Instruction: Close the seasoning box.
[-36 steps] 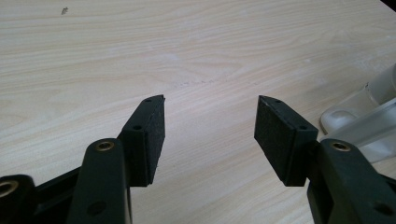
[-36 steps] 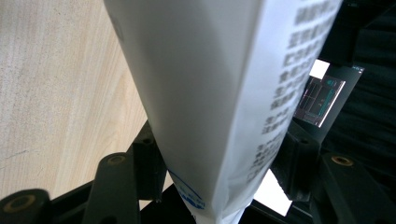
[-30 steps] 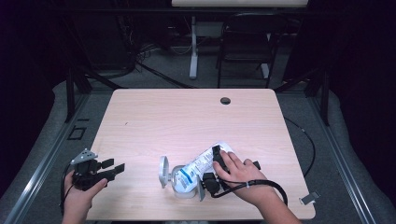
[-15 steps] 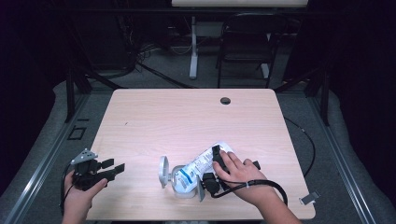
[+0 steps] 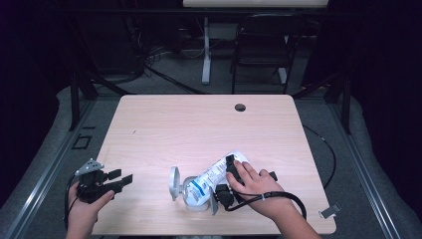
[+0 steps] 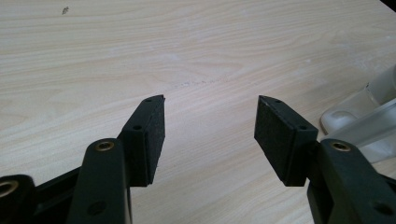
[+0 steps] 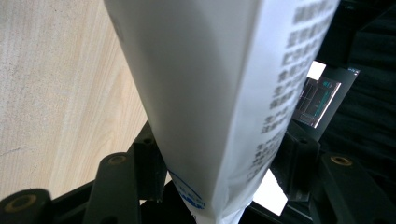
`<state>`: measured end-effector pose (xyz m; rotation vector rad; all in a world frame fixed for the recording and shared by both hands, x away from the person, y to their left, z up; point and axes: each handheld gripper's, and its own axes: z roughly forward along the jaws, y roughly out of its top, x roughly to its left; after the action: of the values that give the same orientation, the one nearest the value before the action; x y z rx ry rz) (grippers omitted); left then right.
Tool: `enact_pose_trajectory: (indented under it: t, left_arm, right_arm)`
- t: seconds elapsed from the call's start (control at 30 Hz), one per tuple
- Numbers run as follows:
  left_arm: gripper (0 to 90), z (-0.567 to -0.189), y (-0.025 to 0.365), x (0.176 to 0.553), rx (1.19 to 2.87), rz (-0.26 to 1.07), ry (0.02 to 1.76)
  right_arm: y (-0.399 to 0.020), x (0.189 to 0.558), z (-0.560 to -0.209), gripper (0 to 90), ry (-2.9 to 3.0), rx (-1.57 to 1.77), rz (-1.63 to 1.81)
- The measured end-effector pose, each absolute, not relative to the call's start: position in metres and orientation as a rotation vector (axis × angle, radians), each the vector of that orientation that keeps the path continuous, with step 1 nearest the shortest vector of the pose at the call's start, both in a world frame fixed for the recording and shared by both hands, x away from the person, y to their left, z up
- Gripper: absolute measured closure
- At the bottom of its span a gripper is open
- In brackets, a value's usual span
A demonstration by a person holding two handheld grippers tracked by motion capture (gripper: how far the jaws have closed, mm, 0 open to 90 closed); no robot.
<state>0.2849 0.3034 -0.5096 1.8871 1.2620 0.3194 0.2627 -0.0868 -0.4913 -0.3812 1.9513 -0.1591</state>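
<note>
Here, right gripper (image 5: pixel 230 175): jaws clamped on the white printed plastic pouch (image 7: pixel 219 93).
Left gripper (image 6: pixel 210 130): jaws apart over the pale wooden table (image 5: pixel 199 124).

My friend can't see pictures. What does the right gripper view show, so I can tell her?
A white pouch with dark printed text on its side stands between the right gripper's two black jaws, which press against it from both sides. A light wooden table lies to the left, and it is dark to the right.
</note>
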Motion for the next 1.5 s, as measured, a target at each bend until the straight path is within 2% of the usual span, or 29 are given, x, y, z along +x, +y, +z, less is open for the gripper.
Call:
enact_pose_trajectory:
  t: [1.5]
  left_arm:
    - [43.7, -0.5104, 0.3045, 0.2851, 1.880, 0.316, 1.268]
  right_arm:
    - [-0.0852, 0.2623, -0.4902, 47.2, 1.947, -0.374, -0.172]
